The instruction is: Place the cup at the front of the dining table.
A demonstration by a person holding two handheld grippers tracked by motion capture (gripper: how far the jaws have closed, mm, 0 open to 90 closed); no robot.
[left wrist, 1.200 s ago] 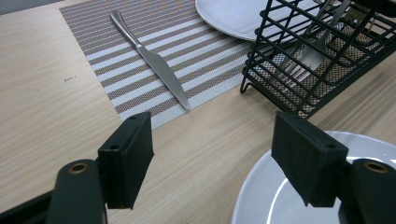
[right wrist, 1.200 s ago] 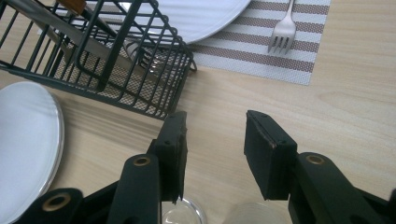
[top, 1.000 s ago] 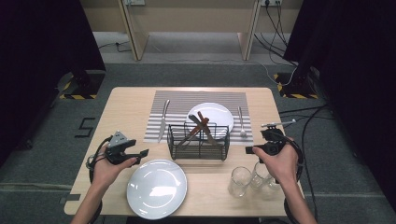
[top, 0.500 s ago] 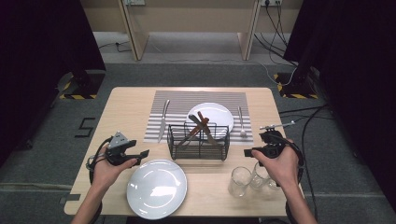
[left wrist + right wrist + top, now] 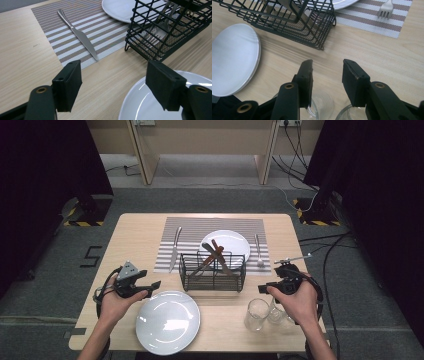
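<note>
Right gripper (image 5: 264, 289), jaws apart and empty, hovers over two near-right glasses (image 5: 257, 314): fragile, slippery, best pinched at the rim.

Your pale wooden surface (image 5: 135, 240) carries a striped placemat (image 5: 190, 227) at the back, a black wire basket (image 5: 212, 272) partly on its front edge, a white plate (image 5: 167, 321) at the front, and two clear glasses (image 5: 257, 314) just right of it.
</note>
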